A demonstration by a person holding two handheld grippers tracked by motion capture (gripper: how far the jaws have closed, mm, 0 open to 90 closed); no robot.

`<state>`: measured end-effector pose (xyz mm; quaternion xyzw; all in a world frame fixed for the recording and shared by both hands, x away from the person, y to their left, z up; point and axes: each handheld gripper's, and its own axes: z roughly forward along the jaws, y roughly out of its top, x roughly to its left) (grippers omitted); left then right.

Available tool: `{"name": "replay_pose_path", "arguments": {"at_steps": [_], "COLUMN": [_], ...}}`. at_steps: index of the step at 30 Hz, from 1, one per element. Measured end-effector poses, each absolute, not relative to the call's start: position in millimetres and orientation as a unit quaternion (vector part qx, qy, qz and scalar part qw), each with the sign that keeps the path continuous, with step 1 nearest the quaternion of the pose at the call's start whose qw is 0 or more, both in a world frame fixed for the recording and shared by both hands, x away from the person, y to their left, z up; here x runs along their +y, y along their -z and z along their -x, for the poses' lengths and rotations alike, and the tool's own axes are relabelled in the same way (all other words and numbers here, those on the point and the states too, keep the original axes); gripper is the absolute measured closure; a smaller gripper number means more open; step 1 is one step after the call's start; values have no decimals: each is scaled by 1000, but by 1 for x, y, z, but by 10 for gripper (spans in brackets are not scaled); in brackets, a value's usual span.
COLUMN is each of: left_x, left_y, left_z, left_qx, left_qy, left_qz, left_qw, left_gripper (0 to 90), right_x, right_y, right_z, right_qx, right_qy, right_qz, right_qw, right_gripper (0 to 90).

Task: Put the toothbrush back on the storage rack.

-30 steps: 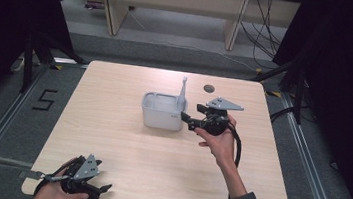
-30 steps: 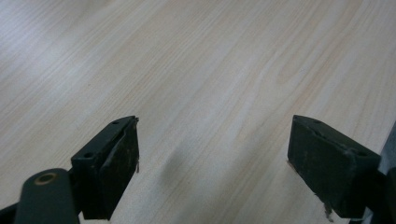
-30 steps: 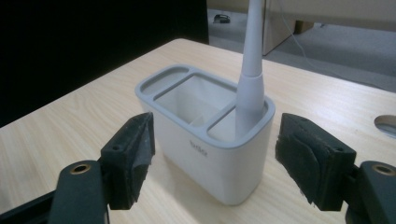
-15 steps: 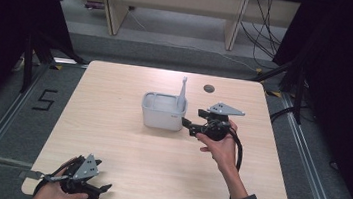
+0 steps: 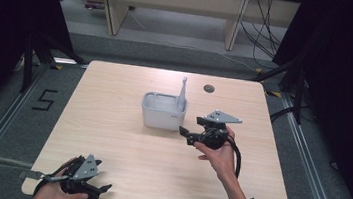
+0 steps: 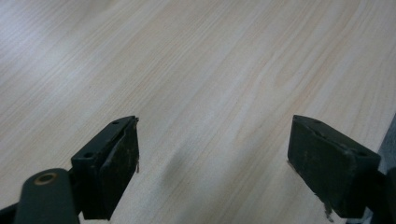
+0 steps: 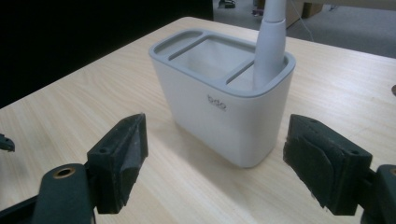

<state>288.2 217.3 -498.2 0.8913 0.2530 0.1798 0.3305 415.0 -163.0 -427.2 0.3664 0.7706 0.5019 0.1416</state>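
I see the pale wood-grain surface (image 5: 126,124) running wide and mostly bare, with a small dark round grommet (image 5: 209,88) near its far edge. Just off centre stands the white rectangular plastic holder with the grey divided rim (image 5: 163,111), upright, three compartments across its top. The pale grey tapered plastic handle (image 5: 183,91) stands upright in the end compartment nearest my right side, leaning only slightly; its top runs out of the right gripper view.

My right gripper (image 5: 186,133) hangs just beside the holder's near right corner, pointed at it, with nothing in its grasp. Its jaws have just been opening and now stand wide, a clear gap between them and the holder's wall showing beyond, not touched. My left gripper (image 5: 98,191) rests at the near left corner of the surface, well apart from everything, jaws spread wide over bare wood and holding nothing.

I judge the step in hand to be letting go and backing off after the handle is set in its slot. To do that well I want to draw the right gripper straight back along its own line, keeping the jaws spread so neither pad brushes the holder's corner. The holder looks light and could slide or tip if nudged, and the tall handle would rock with it. I would keep the hand level and low-speed until well clear, and leave the left one parked
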Motion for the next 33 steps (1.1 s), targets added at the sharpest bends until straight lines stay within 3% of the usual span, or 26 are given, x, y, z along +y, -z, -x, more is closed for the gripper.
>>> {"name": "replay_pose_path", "arguments": {"at_steps": [33], "left_x": [217], "left_y": [499], "left_z": [-288], "left_qx": [255], "left_qy": [-179], "left_qz": [-892], "left_qw": [328], "left_gripper": [163], "right_x": [-162], "right_y": [460], "right_z": [-375], "right_qx": [798], "right_qy": [-473], "right_qz": [-356], "right_qw": [116], "right_gripper": [222]}}
